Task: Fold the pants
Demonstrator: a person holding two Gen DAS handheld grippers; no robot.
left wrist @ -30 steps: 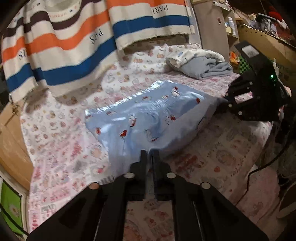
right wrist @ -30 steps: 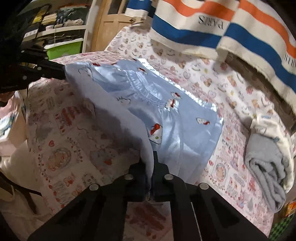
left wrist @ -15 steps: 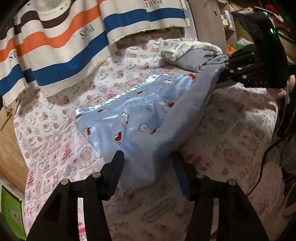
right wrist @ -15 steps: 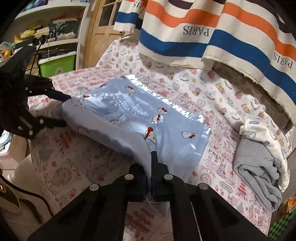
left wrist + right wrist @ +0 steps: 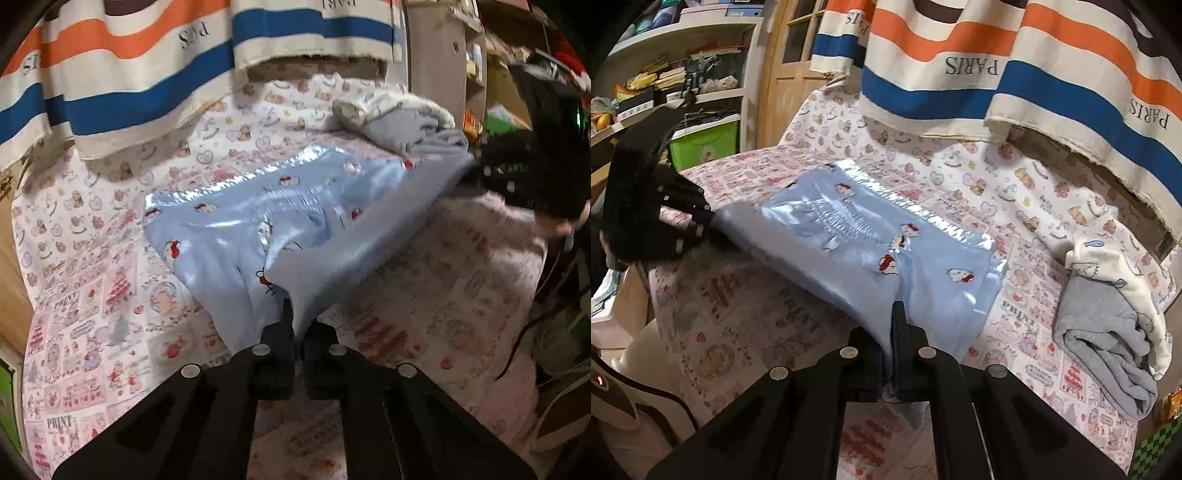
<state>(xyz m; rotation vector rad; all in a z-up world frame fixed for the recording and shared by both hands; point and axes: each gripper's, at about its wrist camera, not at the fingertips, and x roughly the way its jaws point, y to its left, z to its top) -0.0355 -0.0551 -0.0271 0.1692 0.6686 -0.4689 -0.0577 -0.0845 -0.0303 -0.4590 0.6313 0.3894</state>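
The shiny light-blue pants with little red-and-white cats (image 5: 266,221) lie on the pink and white printed bed sheet (image 5: 92,325), near the middle of the bed. The far part lies flat. The near edge is lifted up off the sheet and pulled into a long straight fold.

The left gripper (image 5: 300,325) has its two black fingers pressed close together on one end of that lifted edge. The right gripper (image 5: 891,332) is squeezed tight on the other end in the same way. Each gripper shows in the other's camera at the far end of the edge.

This looks like the folding step, with the near half held up and ready to go over the flat half. The next move probably needs both grippers to travel together toward the striped cloth with PARIS on it (image 5: 997,66), keeping the edge tight, then lower it evenly. A folded grey and white bundle of clothes (image 5: 1108,314) sits off to the right side, apart from the pants.
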